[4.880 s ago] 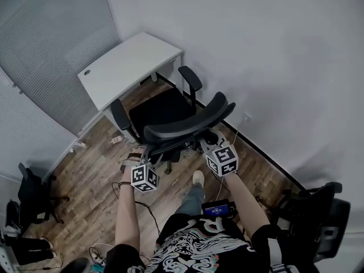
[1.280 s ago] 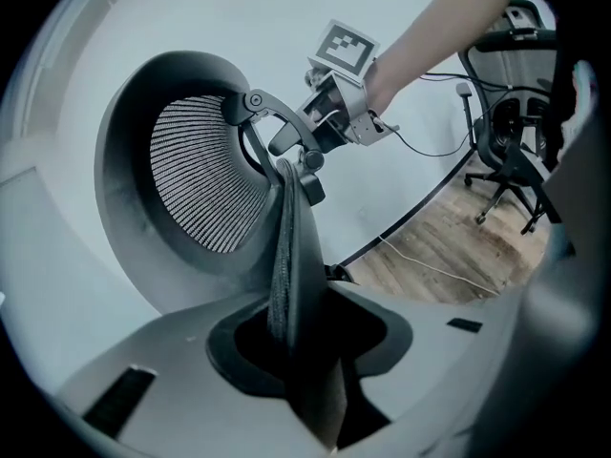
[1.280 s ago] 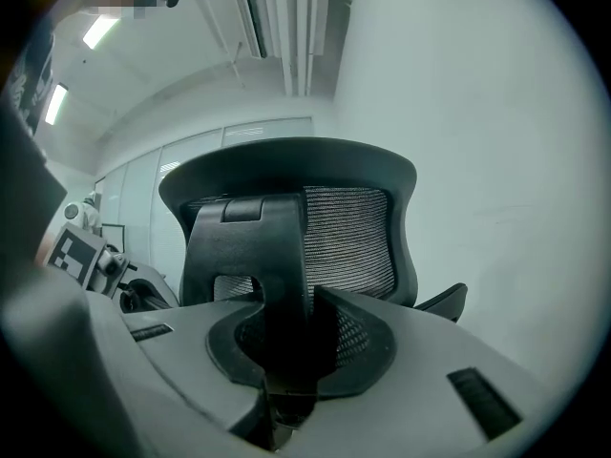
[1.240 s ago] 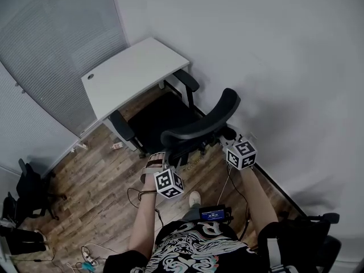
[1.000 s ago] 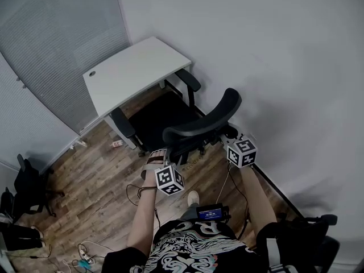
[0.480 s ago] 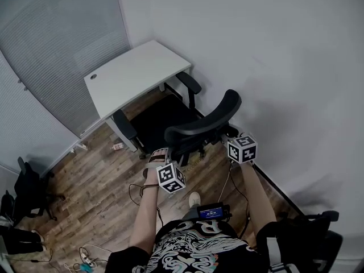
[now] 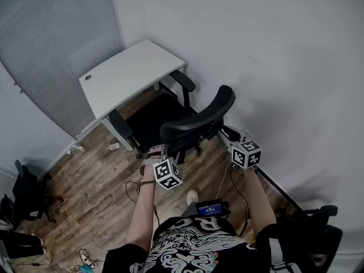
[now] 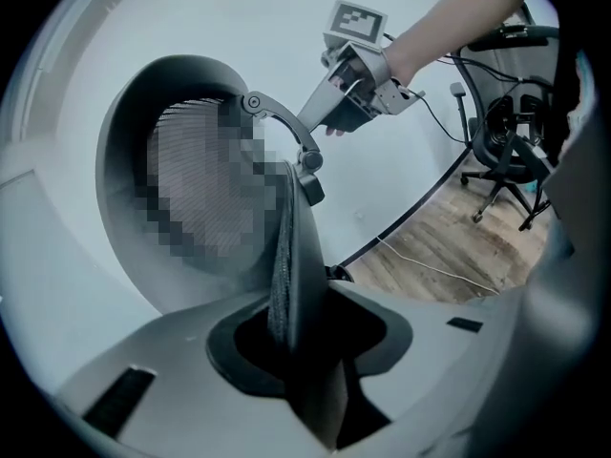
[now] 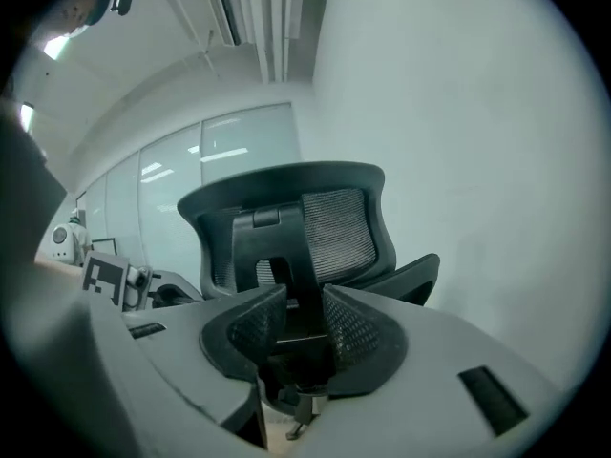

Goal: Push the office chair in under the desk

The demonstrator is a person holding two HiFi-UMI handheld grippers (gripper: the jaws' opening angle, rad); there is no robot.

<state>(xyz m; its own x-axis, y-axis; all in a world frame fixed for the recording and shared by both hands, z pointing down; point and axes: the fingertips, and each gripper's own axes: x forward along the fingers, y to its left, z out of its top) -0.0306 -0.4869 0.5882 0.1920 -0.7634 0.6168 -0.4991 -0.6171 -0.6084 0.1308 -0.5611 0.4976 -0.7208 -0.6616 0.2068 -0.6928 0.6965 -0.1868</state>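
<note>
Left gripper (image 8: 291, 337): jaws closed tight on the side edge of the backrest (image 7: 196, 118), with the mesh rim pinched between the pads. Right gripper (image 9: 304, 324): jaws part-way open with nothing between them, held near the right end of the backrest and not touching it. Chair (image 7: 151, 117) stands on the wood floor (image 7: 102, 181), seat front at the near edge of the desk (image 7: 128, 73), backrest well clear of the desktop. The desk is white and set in the corner, with the wall (image 7: 273, 67) on one side and the blinds (image 7: 51, 44) on the other.
</note>
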